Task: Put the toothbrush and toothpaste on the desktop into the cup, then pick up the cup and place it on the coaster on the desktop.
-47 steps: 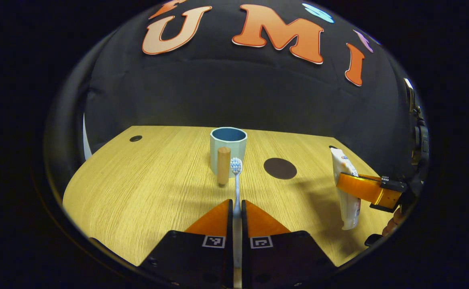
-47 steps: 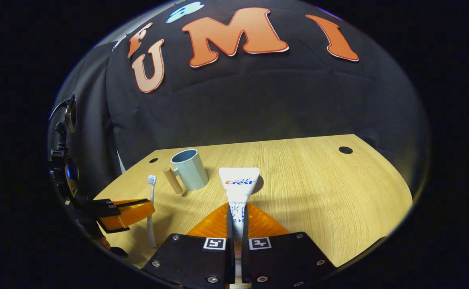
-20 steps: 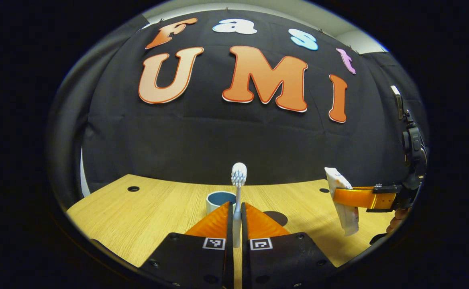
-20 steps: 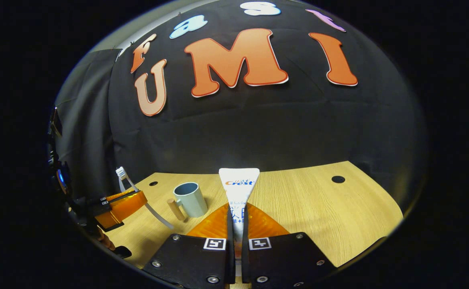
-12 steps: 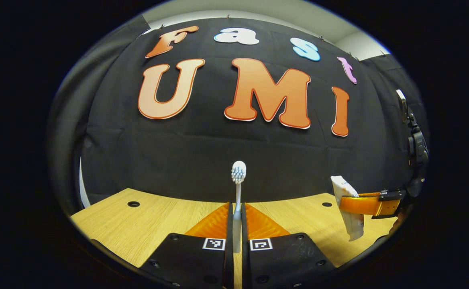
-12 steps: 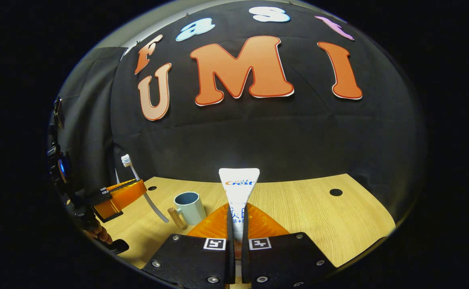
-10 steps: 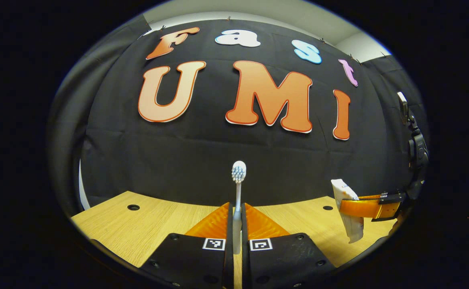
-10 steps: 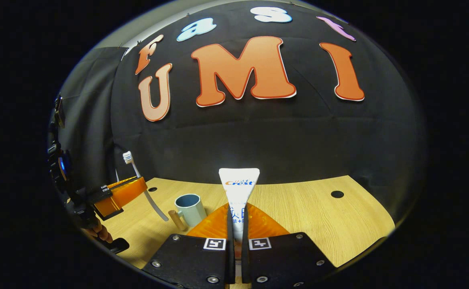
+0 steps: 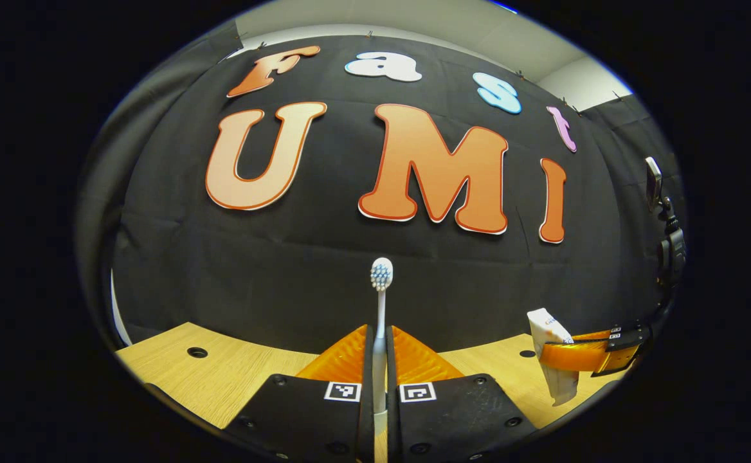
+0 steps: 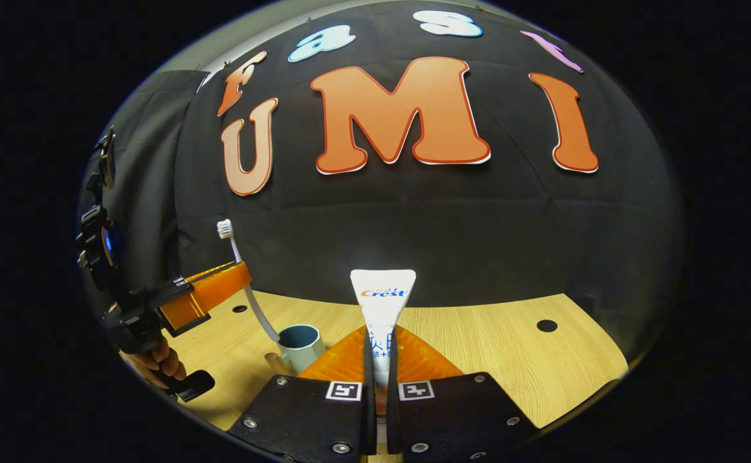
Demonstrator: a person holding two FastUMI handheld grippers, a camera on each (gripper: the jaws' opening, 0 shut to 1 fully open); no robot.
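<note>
toothbrush (image 9: 380,302) lifted higher | both tongs pinching: left toothbrush, right toothpaste (image 10: 382,308) | right view: cup (image 10: 299,346)

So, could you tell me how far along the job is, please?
Both items are picked up: the left gripper holds the toothbrush and the right gripper the toothpaste. The cup looks empty on the desk. Loading it and moving it to the coaster remain.

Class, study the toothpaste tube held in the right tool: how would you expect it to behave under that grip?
The toothpaste tube is probably soft: the right tool pinches it at a narrow part. Its flat crimped end stands upright above the fingers, so it seems fairly light and stiff enough not to flop. It is unlikely to roll.
</note>
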